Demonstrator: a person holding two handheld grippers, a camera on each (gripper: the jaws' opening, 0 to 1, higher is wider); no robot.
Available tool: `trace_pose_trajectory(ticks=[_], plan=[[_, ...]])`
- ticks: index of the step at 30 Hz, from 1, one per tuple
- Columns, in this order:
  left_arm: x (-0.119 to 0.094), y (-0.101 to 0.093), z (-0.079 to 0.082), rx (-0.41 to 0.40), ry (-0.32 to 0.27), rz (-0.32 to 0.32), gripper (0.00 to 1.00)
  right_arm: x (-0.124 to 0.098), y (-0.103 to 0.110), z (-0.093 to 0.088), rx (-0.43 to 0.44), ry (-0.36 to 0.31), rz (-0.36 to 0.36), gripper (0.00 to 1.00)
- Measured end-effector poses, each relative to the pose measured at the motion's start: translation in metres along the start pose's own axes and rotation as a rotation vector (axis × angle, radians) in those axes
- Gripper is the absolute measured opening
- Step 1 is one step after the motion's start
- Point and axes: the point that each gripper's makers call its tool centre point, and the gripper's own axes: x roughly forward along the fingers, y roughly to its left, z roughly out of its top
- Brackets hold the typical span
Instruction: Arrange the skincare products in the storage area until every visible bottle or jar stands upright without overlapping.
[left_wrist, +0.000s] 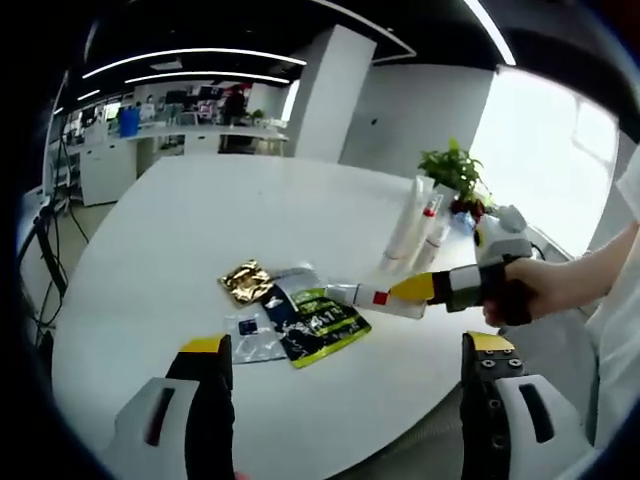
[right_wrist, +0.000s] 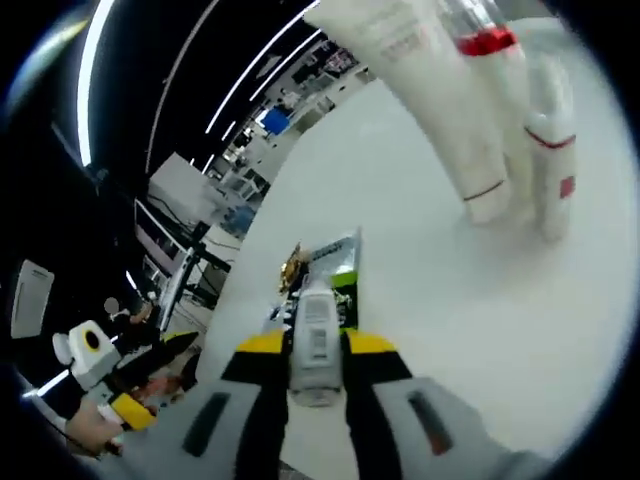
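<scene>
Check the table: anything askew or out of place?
Yes. The right gripper holds a white tube sideways, not yet upright. Several flat sachets lie overlapping in a loose pile at the table's middle. The bottles by the plant stand upright.

- The white table (left_wrist: 200, 220) lies bare over its far and left parts; a gripper passes freely there.
- Flat sachets (left_wrist: 290, 315) crowd the near middle.
- The right gripper (left_wrist: 425, 288), clamped on a small tube (left_wrist: 375, 297), hangs just right of them.
- Upright tubes (left_wrist: 415, 235) stand far right, a plant (left_wrist: 452, 170) behind, blocking that edge.
</scene>
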Motion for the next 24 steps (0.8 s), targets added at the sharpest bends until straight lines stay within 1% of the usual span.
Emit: trace_pose_trajectory(ticks=[1, 2, 3, 4, 6, 7, 8, 9, 11, 12, 13, 14, 17, 21, 24], plan=[[0.000, 0.000, 0.000, -0.001, 0.001, 0.000, 0.93, 0.000, 0.000, -0.002, -0.014, 0.007, -0.001, 0.20], [0.000, 0.000, 0.000, 0.000, 0.002, 0.000, 0.93, 0.000, -0.002, -0.005, -0.051, 0.024, -0.011, 0.20], [0.001, -0.001, -0.001, 0.004, 0.006, -0.001, 0.93, 0.000, -0.010, -0.008, -0.133, 0.050, -0.050, 0.20], [0.001, -0.002, -0.001, 0.006, 0.008, -0.002, 0.92, 0.001, -0.013, -0.011, -0.173, 0.071, -0.063, 0.20], [0.002, -0.004, -0.001, 0.008, 0.011, -0.007, 0.92, 0.003, -0.015, -0.012, -0.289, 0.084, -0.080, 0.20], [0.002, -0.004, -0.001, 0.009, 0.012, -0.008, 0.92, 0.005, -0.014, -0.016, -0.361, 0.117, -0.083, 0.20], [0.002, -0.005, -0.002, 0.012, 0.012, -0.009, 0.92, 0.006, -0.014, -0.018, -0.421, 0.136, -0.087, 0.20], [0.002, -0.006, -0.002, 0.015, 0.014, -0.010, 0.92, 0.007, -0.015, -0.020, -0.515, 0.163, -0.101, 0.20], [0.002, -0.005, -0.002, 0.017, 0.016, -0.010, 0.92, 0.009, -0.017, -0.027, -0.613, 0.211, -0.112, 0.20], [0.002, -0.005, -0.002, 0.014, 0.016, -0.009, 0.92, 0.010, -0.018, -0.032, -0.667, 0.246, -0.112, 0.20], [0.002, -0.005, -0.002, 0.011, 0.016, -0.009, 0.92, 0.011, -0.021, -0.035, -0.695, 0.273, -0.131, 0.20], [0.002, -0.005, -0.002, 0.009, 0.015, -0.009, 0.92, 0.010, -0.028, -0.041, -0.742, 0.325, -0.158, 0.20], [0.002, -0.004, -0.003, 0.009, 0.016, -0.006, 0.91, 0.010, -0.035, -0.045, -0.808, 0.392, -0.205, 0.20], [0.003, -0.007, -0.005, 0.036, 0.032, -0.008, 0.91, 0.012, -0.037, -0.046, -0.892, 0.460, -0.215, 0.20], [0.004, -0.009, -0.008, 0.054, 0.048, -0.014, 0.91, 0.013, -0.037, -0.045, -0.982, 0.505, -0.208, 0.20]])
